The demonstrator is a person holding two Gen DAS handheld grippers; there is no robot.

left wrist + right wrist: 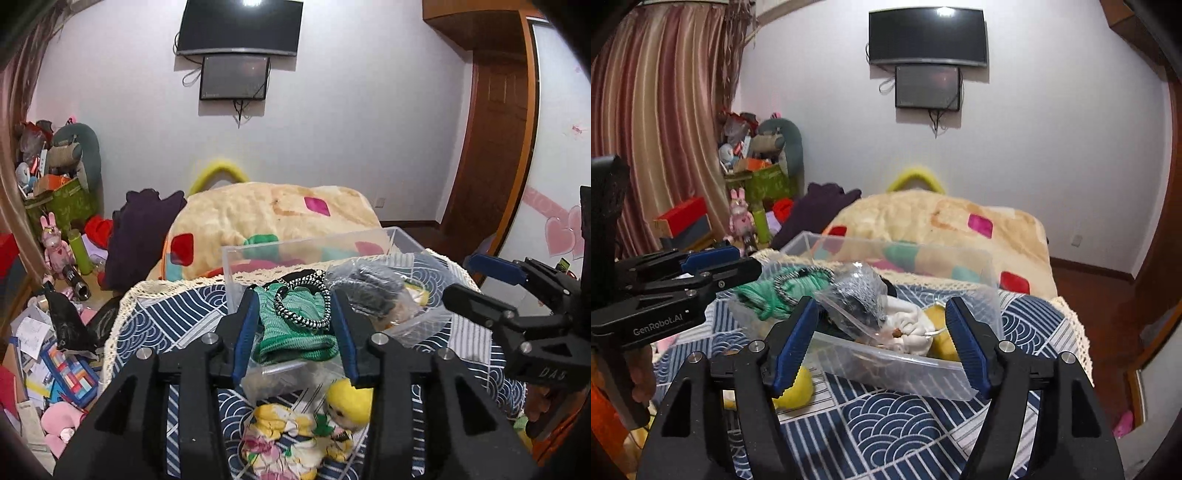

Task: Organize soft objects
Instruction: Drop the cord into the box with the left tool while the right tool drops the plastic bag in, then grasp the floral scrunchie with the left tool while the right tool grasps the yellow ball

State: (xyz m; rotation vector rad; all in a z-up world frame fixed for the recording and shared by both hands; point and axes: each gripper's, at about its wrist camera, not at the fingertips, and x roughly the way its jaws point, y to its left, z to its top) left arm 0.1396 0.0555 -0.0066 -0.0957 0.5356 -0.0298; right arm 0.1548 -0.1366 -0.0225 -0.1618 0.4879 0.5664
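A clear plastic box (310, 242) (991, 273) stands on a table with a blue wave-pattern cloth. In it lie a green knitted piece (291, 325) (764, 295) with a black-and-white cord, a clear bag (373, 291) (860, 295) with dark fabric, and a white cloth (908, 325). A doll with yellow hair and a floral dress (306, 432) lies on the cloth in front of the box. My left gripper (295, 328) (724, 264) is open above the green piece. My right gripper (882, 343) (461, 275) is open at the box's near wall.
A beige blanket with coloured patches (273, 210) (945, 221) covers a bed behind the table. Cluttered toys, papers and boxes (55, 332) fill the floor at left. A yellow soft piece (798, 387) lies on the cloth by my right gripper.
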